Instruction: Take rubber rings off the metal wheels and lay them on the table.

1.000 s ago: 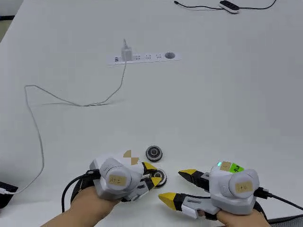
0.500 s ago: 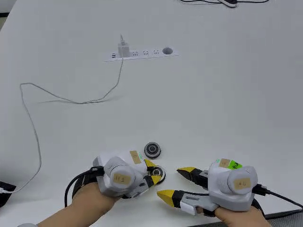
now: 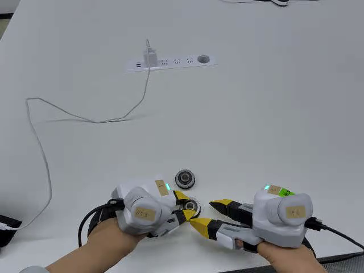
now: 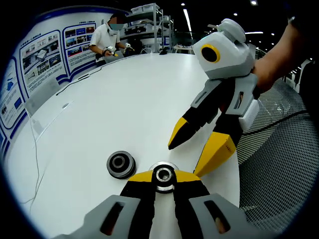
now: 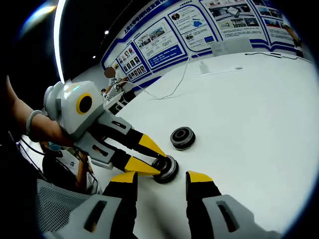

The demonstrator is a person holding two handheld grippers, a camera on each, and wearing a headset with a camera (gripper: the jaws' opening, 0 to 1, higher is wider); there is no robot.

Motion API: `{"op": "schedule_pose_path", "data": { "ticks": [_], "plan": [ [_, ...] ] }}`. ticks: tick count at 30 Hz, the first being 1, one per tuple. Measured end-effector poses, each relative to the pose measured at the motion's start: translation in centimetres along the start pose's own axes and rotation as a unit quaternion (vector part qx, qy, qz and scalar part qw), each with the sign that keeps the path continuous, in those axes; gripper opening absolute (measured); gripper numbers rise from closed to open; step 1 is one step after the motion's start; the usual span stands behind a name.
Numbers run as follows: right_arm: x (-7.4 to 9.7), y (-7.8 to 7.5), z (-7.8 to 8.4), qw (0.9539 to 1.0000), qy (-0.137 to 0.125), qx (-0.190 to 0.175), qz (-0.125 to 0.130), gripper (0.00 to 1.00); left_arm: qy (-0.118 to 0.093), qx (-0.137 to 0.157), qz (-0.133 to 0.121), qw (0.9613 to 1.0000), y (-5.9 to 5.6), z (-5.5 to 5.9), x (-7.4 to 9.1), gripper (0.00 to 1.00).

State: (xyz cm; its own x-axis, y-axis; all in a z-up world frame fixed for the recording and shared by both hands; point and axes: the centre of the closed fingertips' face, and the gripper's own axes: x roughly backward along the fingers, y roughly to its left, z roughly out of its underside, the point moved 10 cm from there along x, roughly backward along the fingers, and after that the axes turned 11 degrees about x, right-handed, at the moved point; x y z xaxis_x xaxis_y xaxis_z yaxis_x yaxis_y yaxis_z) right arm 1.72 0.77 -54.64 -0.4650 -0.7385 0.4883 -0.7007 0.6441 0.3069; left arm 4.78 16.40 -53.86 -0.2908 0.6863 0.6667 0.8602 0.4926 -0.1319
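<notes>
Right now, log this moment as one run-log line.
left gripper: shut on held wheel | right gripper: open, close beside it | second wheel: loose on table

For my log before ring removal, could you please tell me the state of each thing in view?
left gripper: shut on the near wheel
right gripper: open, jaws close by the near wheel
near wheel: clamped between the left jaws
far wheel: flat on the table, free, dark ring on
power strip: one charger plugged in
</notes>
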Motion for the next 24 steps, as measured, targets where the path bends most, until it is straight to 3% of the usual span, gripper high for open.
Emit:
{"op": "schedule_pose_path", "data": {
  "ticks": [6,12,19,24],
  "plan": [
    [0.1,-0.1,0.2,0.9992,-0.006,-0.038,-0.006,0.30,0.000,-0.003,0.000,1.0000,0.0,0.0,-0.1,0.13],
    [0.2,-0.9,-0.1,0.9929,-0.040,-0.111,0.009,0.28,-0.001,-0.004,0.001,1.0000,0.0,0.0,-0.1,0.13],
    [-0.4,-1.0,0.3,0.9911,-0.019,-0.131,0.007,0.24,-0.003,-0.004,0.000,1.0000,-0.1,0.0,0.0,0.13],
    [-0.7,-0.9,0.7,0.9839,0.000,-0.179,0.009,0.22,-0.005,-0.005,-0.001,1.0000,-0.1,0.1,0.0,0.13]
  ]
}}
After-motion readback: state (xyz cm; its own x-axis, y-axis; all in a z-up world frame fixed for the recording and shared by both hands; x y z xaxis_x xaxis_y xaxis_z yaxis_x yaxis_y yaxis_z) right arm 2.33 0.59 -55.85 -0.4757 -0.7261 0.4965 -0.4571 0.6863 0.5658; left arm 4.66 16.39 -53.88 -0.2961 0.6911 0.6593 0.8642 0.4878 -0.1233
